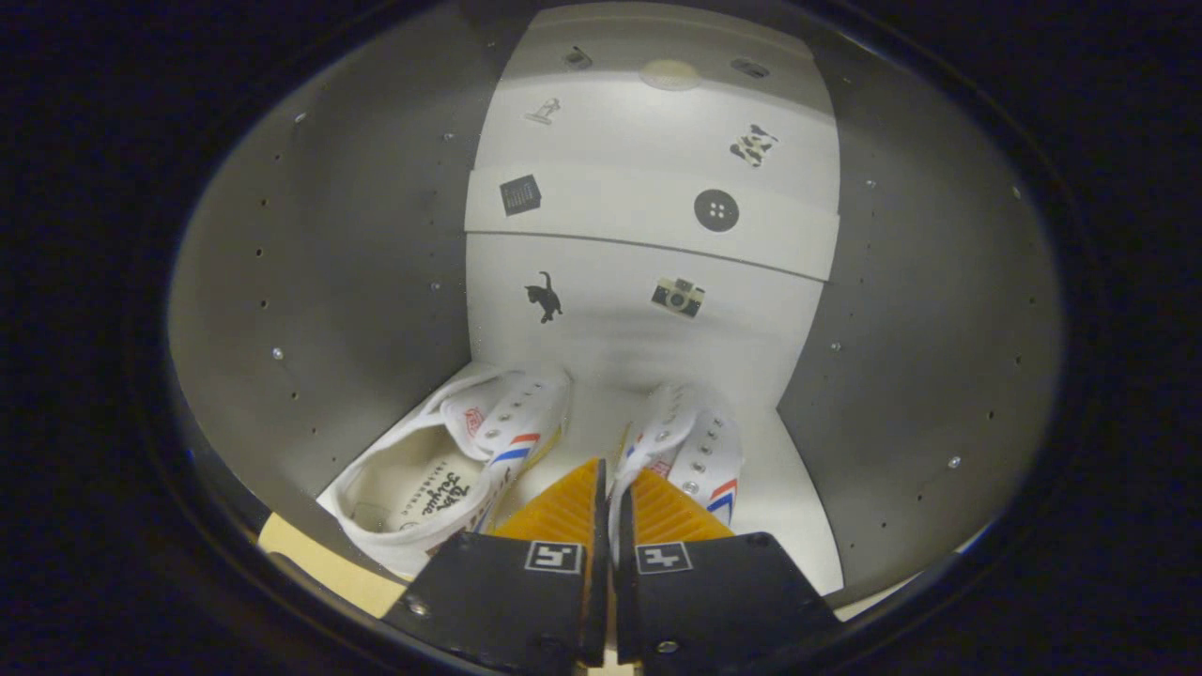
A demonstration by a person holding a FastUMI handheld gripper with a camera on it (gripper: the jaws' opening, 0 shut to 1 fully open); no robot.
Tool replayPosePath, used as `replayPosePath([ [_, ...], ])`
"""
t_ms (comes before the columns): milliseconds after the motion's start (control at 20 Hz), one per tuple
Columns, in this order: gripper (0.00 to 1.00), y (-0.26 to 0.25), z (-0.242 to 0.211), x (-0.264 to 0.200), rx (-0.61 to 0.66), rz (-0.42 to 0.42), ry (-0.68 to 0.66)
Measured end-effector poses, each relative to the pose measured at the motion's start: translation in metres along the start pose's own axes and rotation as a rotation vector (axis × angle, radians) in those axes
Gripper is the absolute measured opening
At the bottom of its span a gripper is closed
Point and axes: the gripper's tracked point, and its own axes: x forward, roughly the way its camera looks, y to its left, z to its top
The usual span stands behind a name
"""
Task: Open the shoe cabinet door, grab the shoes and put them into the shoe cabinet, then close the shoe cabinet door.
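1. The hand-held gripper (612,488) pinches the thin side edge of the right shoe (690,451).
2. Both shoes, with the left shoe (451,469), sit inside the cabinet (310,282).
3. They look light and soft, so hold the edge.

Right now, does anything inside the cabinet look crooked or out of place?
Yes, slightly. The left sneaker lies angled, its heel toward the cabinet's left wall, not parallel to the right sneaker. The gripper is shut on the right sneaker's edge, not yet released.
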Motion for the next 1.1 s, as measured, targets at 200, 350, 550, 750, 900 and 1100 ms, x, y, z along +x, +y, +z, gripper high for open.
replayPosePath([
  [200,0.27,0.007,-0.005,-0.008,-0.06,0.005,-0.015],
  [350,0.54,0.013,0.003,-0.024,-0.103,-0.026,-0.05],
  [550,0.8,0.017,0.007,-0.053,-0.065,-0.035,-0.079],
  [750,0.81,0.025,0.013,-0.094,-0.026,-0.04,-0.125],
  [900,0.81,0.036,0.014,-0.134,0.004,-0.037,-0.16],
  [1100,0.88,0.052,0.012,-0.203,0.009,-0.039,-0.215],
])
